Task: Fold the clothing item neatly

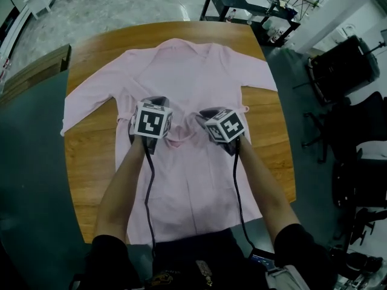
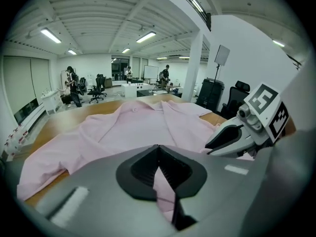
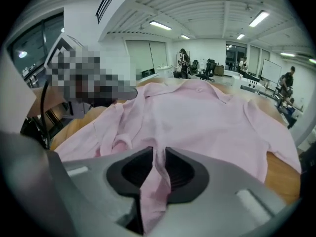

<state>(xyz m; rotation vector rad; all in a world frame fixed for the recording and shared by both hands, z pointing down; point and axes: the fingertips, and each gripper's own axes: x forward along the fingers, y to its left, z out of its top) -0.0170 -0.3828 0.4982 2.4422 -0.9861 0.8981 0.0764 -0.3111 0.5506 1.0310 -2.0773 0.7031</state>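
Folding has hardly begun: the pink shirt (image 1: 199, 77) lies spread flat on the wooden table (image 1: 91, 156), collar at the far edge, both sleeves stretched out to the sides and the hem hanging over the near edge by the person. Only a small bunch of cloth is gathered at mid-body, where both tools meet. The left gripper (image 2: 159, 149) has its jaws closed tight on a thin pinch of the shirt. The right gripper (image 3: 159, 154) has its jaws a little apart with a thicker fold of shirt between them, which looks loose rather than clamped. No crease or layer is laid yet, so sleeves and body are all left to fold. No container of any kind shows on the table.
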